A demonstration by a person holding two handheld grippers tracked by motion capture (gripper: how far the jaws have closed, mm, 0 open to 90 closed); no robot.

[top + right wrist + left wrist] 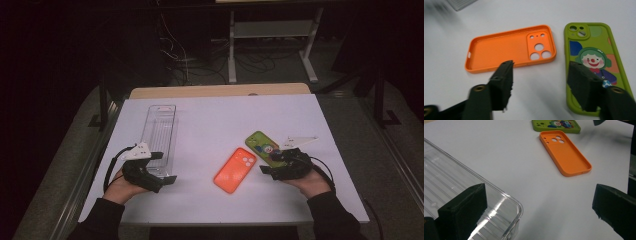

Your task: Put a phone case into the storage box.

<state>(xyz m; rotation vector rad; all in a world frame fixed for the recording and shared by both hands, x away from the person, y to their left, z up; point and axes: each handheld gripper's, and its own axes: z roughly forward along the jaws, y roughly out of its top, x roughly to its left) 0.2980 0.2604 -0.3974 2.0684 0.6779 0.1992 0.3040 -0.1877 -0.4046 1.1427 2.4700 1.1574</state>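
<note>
An orange phone case [235, 170] lies hollow side up near the middle of the white table [210, 115]. A green phone case [261, 145] with a clown picture lies just right of it. In the right gripper view the orange case [509, 50] and green case [594, 55] sit side by side. My right gripper [541, 67] hangs partly open above them, its right jaw over the green case's lower end, nothing between the jaws. My left gripper [539, 195] is wide open at the near end of a clear plastic tray [454, 177], one jaw over the tray, gripping nothing.
The clear tray [161, 132] runs lengthwise along the table's left side. The left gripper [166, 167] and right gripper [268, 164] are near the front edge, each in a hand. Beyond the far wooden edge [220, 91] are a desk frame and floor cables.
</note>
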